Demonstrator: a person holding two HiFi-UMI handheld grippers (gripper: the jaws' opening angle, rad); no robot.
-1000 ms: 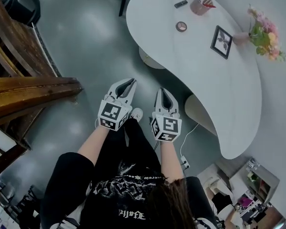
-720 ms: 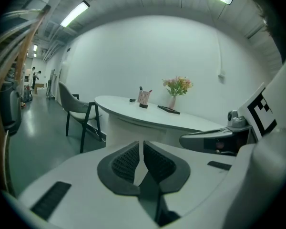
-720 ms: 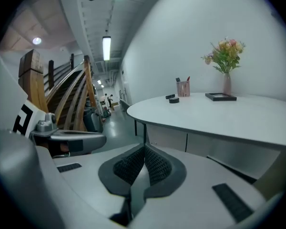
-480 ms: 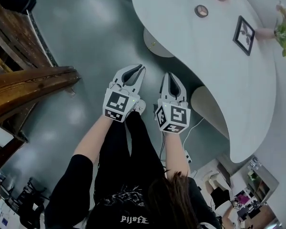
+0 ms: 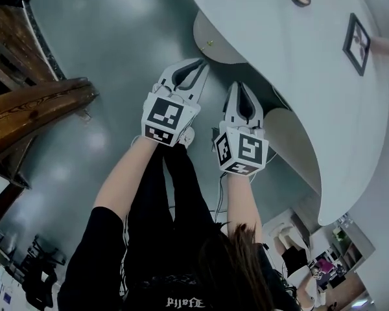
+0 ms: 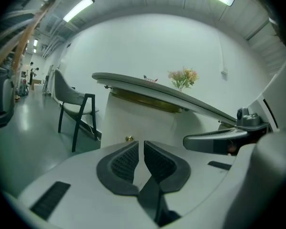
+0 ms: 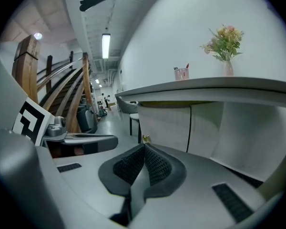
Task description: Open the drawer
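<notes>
Pointing forward side by side, your 2 white plastic grippers hold nothing: the left gripper (image 6: 142,144) has its black ribbed jaws closed together, and so does the right gripper (image 7: 144,148). Beyond their tips, untouched, stands the white drawer front (image 7: 164,123) with its small brass knob (image 6: 129,138), under the curved white tabletop (image 5: 298,76).

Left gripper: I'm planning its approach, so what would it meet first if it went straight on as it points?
Probably the white cabinet front under the desk, close beside its brass knob; nothing nearer shows, though depth is unclear.
</notes>
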